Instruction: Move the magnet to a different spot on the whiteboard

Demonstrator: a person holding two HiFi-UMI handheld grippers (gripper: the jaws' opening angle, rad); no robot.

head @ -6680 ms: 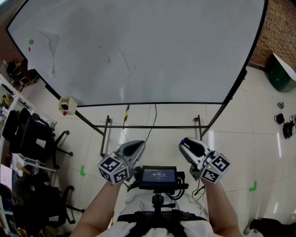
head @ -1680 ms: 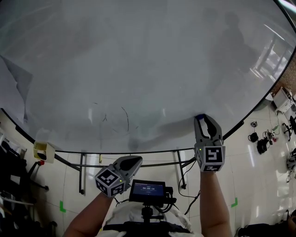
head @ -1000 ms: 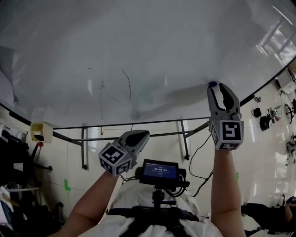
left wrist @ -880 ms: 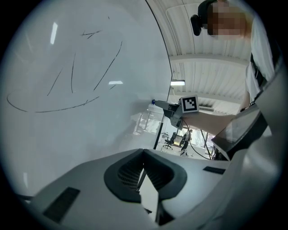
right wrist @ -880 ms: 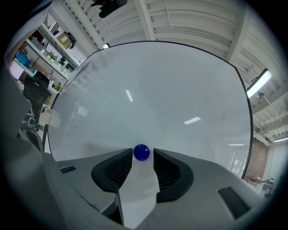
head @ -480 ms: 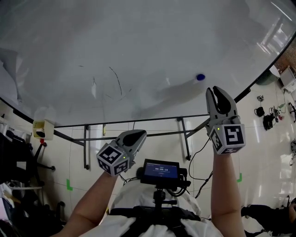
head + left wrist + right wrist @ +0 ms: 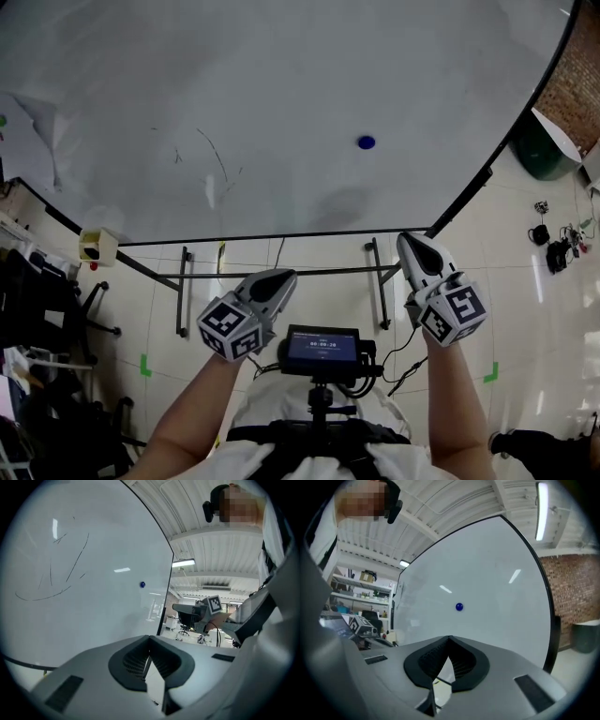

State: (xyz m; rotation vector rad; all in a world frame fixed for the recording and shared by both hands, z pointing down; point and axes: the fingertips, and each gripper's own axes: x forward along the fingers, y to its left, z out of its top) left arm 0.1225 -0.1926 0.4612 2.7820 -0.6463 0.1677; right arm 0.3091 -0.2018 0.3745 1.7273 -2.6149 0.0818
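Note:
The small blue magnet point(image 7: 366, 142) sticks to the whiteboard point(image 7: 281, 75), right of the faint pen scribbles point(image 7: 211, 169). It also shows as a blue dot in the left gripper view point(image 7: 142, 584) and the right gripper view point(image 7: 459, 606). My right gripper point(image 7: 406, 240) hangs below the board's lower edge, well clear of the magnet. Its jaws have just closed and now stand shut with nothing between them point(image 7: 449, 640). My left gripper point(image 7: 281, 276) is held low at the left, also shut and empty point(image 7: 149, 640).
The board stands on a black frame with legs point(image 7: 375, 281) on a tiled floor. A paper sheet point(image 7: 33, 136) hangs at its left, a small yellowish box point(image 7: 98, 246) sits by its lower left corner. Office chairs point(image 7: 37, 281) stand left, a green bin point(image 7: 539, 150) right.
The right gripper, open around the magnet at the board a second ago, left it there, drew back and down, and shut. The view pulled away from the board; the left gripper barely shifted.

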